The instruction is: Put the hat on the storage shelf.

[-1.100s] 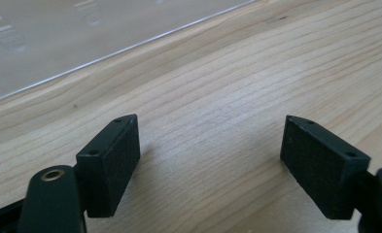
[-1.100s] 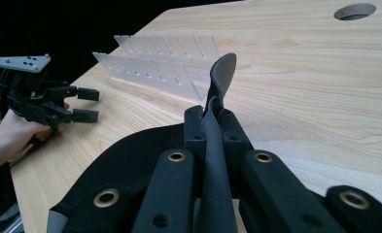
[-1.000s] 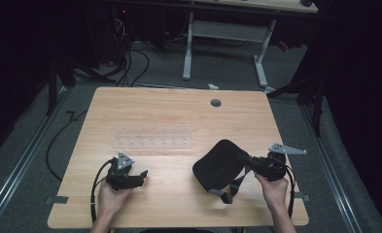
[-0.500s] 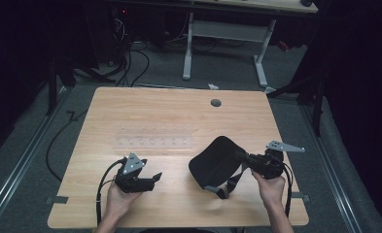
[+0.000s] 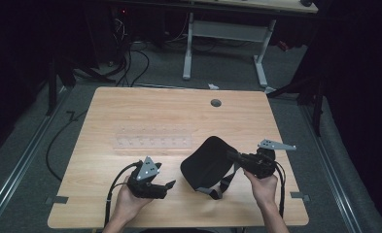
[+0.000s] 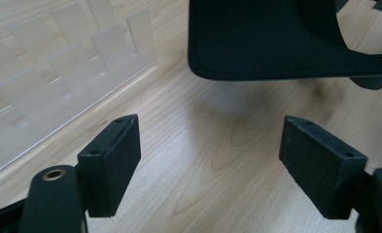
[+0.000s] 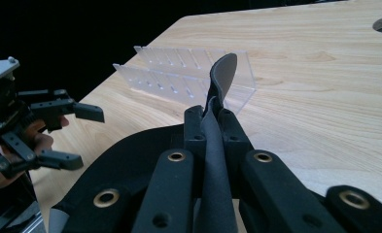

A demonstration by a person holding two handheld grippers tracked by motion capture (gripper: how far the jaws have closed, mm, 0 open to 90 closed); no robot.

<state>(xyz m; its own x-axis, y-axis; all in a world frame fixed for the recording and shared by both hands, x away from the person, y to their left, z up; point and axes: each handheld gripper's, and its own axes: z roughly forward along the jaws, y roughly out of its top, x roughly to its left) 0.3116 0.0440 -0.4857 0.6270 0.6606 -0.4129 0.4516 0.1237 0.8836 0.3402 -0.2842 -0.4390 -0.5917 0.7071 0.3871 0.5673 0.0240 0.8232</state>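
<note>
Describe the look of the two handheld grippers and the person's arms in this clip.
Both the left gripper and the right gripper are black, each topped by a grey three-cornered plate and trailing a black cable. Their jaws carry flat black pads with brass-coloured pivots. The forearms are bare; no sleeves show.

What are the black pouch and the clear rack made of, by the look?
Black pouch: seemingly matte fabric or neoprene; its thin edge folds limply between the right gripper's fingers. Clear rack: likely acrylic or similar rigid plastic; see-through, glossy, with upright dividers.
</note>
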